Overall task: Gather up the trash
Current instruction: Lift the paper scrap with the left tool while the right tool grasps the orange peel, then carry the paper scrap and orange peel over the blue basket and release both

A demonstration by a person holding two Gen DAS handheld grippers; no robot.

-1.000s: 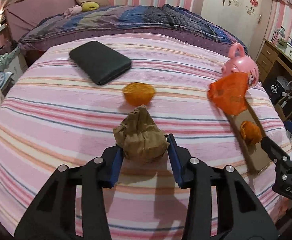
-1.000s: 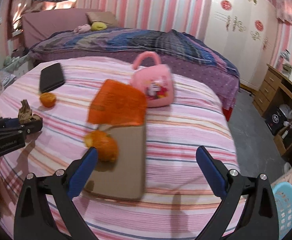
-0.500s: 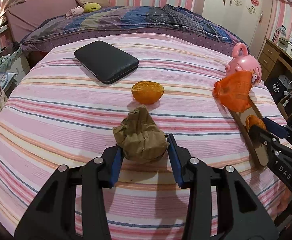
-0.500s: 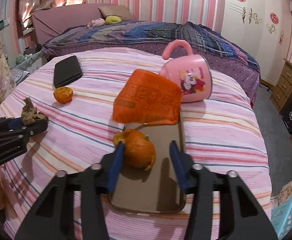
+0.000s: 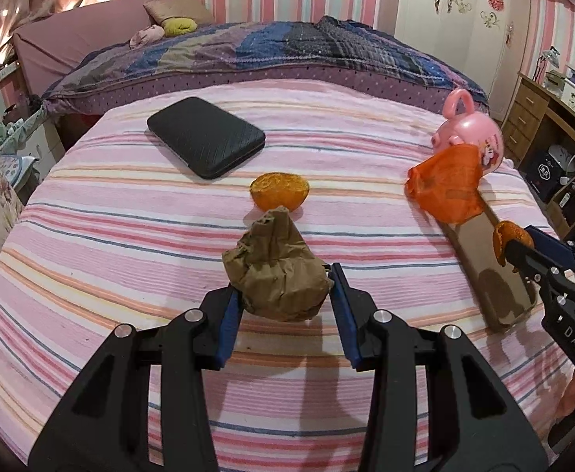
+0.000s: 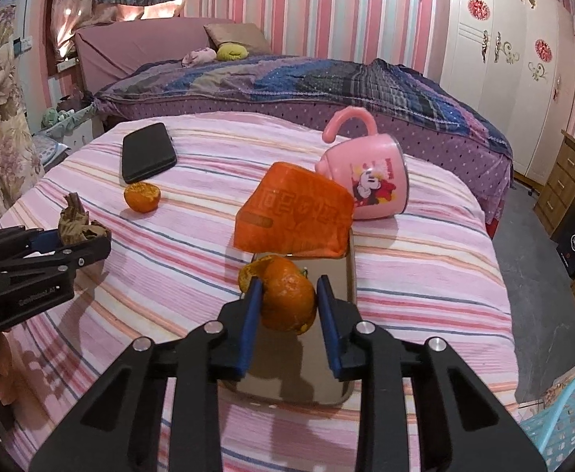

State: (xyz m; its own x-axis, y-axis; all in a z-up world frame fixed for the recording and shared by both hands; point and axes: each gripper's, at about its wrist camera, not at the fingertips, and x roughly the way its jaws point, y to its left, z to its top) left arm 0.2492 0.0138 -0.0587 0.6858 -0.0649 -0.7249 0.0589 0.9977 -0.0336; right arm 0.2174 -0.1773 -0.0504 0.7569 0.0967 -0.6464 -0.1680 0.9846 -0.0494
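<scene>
A crumpled brown paper ball (image 5: pixel 277 279) sits between the blue pads of my left gripper (image 5: pixel 285 283), which is shut on it just above the striped cloth. My right gripper (image 6: pixel 289 283) has its jaws closing on a piece of orange peel (image 6: pixel 287 299), and both pads touch its sides. That peel rests on a shiny brown slab (image 6: pixel 307 373). A second, cup-shaped orange peel (image 5: pixel 279 194) lies loose in the middle of the cloth. An orange plastic bag (image 6: pixel 295 212) leans at the slab's far end.
A pink mug (image 6: pixel 370 181) lies tipped behind the bag. A black case (image 5: pixel 206 135) rests at the far left of the striped table (image 5: pixel 90 236). A bed with a dark quilt (image 6: pixel 287 82) stands behind. A blue basket (image 6: pixel 562 421) is on the floor at lower right.
My right gripper's jaws went from wide apart to closed around the orange peel on the slab. The left gripper kept its hold on the paper ball without moving.
</scene>
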